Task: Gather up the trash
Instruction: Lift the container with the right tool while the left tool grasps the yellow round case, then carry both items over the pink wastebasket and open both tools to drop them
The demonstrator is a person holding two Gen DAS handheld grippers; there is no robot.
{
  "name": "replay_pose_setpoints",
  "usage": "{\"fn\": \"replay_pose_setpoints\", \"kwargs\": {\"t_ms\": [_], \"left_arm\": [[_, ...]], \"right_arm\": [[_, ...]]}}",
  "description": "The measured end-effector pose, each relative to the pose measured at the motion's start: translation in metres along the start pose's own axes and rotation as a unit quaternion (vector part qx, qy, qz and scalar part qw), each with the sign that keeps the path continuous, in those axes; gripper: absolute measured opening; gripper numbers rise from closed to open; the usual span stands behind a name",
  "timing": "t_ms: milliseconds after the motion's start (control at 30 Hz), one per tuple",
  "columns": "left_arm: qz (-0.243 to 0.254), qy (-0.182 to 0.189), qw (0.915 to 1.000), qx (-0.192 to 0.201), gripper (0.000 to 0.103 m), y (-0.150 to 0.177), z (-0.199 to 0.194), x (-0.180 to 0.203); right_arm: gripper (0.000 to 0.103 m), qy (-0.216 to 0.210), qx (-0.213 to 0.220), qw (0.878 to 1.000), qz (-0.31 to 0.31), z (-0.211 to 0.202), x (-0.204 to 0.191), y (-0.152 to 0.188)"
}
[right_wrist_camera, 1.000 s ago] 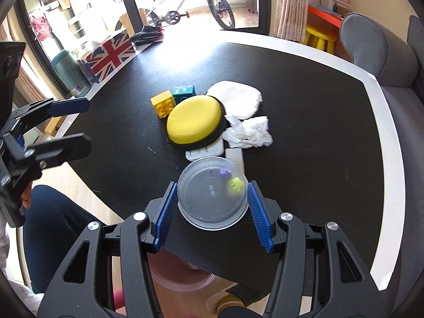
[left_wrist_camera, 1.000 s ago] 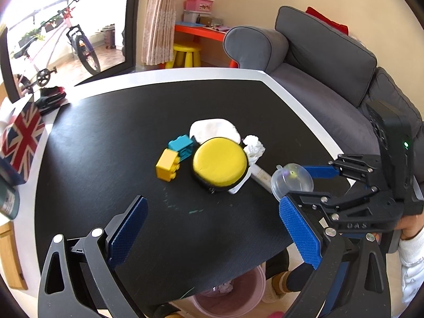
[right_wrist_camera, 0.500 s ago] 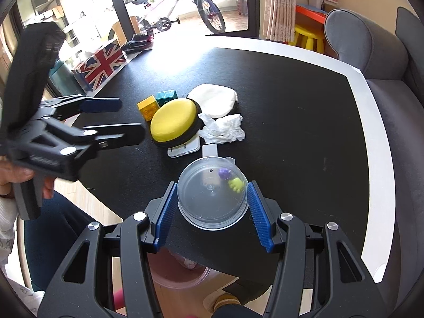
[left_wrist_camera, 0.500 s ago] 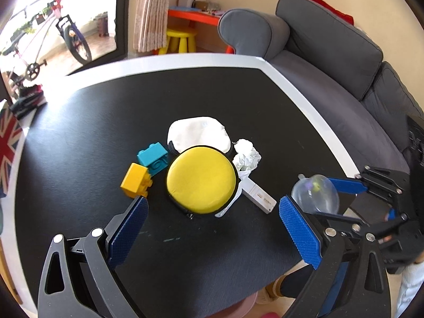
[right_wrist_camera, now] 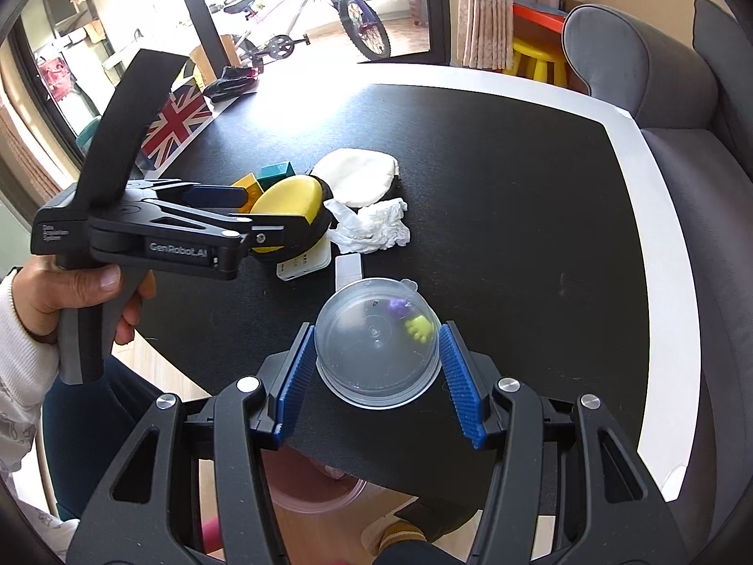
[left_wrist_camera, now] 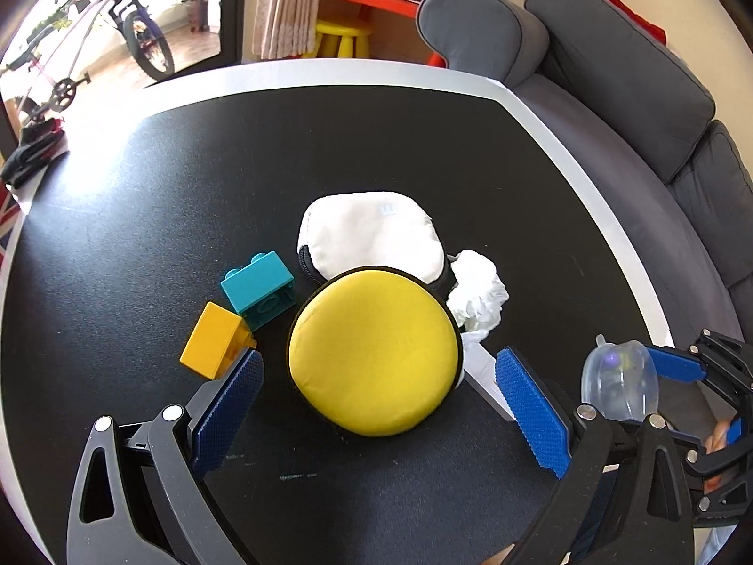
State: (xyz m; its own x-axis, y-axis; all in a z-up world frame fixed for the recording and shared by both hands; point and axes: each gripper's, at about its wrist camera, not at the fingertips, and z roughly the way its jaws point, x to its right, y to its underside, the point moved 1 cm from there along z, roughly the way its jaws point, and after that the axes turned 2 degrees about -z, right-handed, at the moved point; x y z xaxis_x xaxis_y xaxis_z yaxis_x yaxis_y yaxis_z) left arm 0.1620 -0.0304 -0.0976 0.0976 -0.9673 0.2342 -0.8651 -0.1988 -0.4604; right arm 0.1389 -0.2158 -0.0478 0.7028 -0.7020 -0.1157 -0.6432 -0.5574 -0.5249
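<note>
My right gripper (right_wrist_camera: 376, 362) is shut on a clear plastic cup (right_wrist_camera: 376, 341) with small purple and yellow bits inside, held over the table's near edge; the cup also shows in the left wrist view (left_wrist_camera: 619, 383). My left gripper (left_wrist_camera: 376, 405) is open, its jaws on either side of a round yellow case (left_wrist_camera: 374, 351) on the black table (left_wrist_camera: 141, 216). A crumpled white tissue (left_wrist_camera: 477, 296) lies just right of the case, also in the right wrist view (right_wrist_camera: 372, 228). A pink bin (right_wrist_camera: 315, 489) stands on the floor below the table's edge.
A white pouch (left_wrist_camera: 372, 238) lies behind the yellow case. A teal brick (left_wrist_camera: 259, 285) and a yellow brick (left_wrist_camera: 214, 346) sit to its left. A white flat device (right_wrist_camera: 303, 263) and a small white box (right_wrist_camera: 348, 268) lie near it. A grey sofa (left_wrist_camera: 659, 94) stands at the right.
My left gripper has moved forward over the table until its jaws flank the yellow case. My right gripper has kept the cup and drawn back a little toward the table's edge.
</note>
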Motion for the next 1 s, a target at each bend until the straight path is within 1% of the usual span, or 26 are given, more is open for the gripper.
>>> {"fn": "replay_pose_setpoints", "kwargs": {"t_ms": [33, 67, 100, 133, 400, 567, 800, 1000], "left_arm": [[-0.001, 0.0, 1.0, 0.0, 0.095, 0.0, 0.002, 0.0], [-0.002, 0.0, 1.0, -0.001, 0.09, 0.0, 0.003, 0.0], [-0.001, 0.001, 1.0, -0.003, 0.081, 0.0, 0.004, 0.0], [-0.001, -0.003, 1.0, -0.007, 0.078, 0.001, 0.006, 0.0], [0.008, 0.0, 1.0, 0.0, 0.075, 0.006, 0.001, 0.001], [0.016, 0.005, 0.9998, 0.009, 0.075, 0.011, -0.009, 0.002], [0.036, 0.005, 0.9987, 0.036, 0.075, 0.018, -0.042, 0.009], [0.057, 0.004, 0.9965, 0.061, 0.075, 0.037, -0.081, 0.015]], "right_arm": [[0.053, 0.0, 0.0, 1.0, 0.0, 0.0, 0.0, 0.0], [0.053, 0.0, 0.0, 1.0, 0.001, 0.001, 0.001, 0.0], [0.053, 0.0, 0.0, 1.0, 0.001, 0.001, 0.001, 0.0], [0.053, -0.001, 0.0, 1.0, 0.001, 0.001, 0.001, 0.0], [0.053, -0.002, 0.0, 1.0, 0.0, 0.004, -0.001, -0.002], [0.053, 0.0, 0.002, 1.0, -0.001, 0.005, -0.003, -0.004], [0.053, 0.003, 0.012, 1.0, -0.005, -0.003, -0.009, -0.008], [0.053, 0.005, 0.027, 0.999, -0.018, -0.017, -0.023, -0.011]]}}
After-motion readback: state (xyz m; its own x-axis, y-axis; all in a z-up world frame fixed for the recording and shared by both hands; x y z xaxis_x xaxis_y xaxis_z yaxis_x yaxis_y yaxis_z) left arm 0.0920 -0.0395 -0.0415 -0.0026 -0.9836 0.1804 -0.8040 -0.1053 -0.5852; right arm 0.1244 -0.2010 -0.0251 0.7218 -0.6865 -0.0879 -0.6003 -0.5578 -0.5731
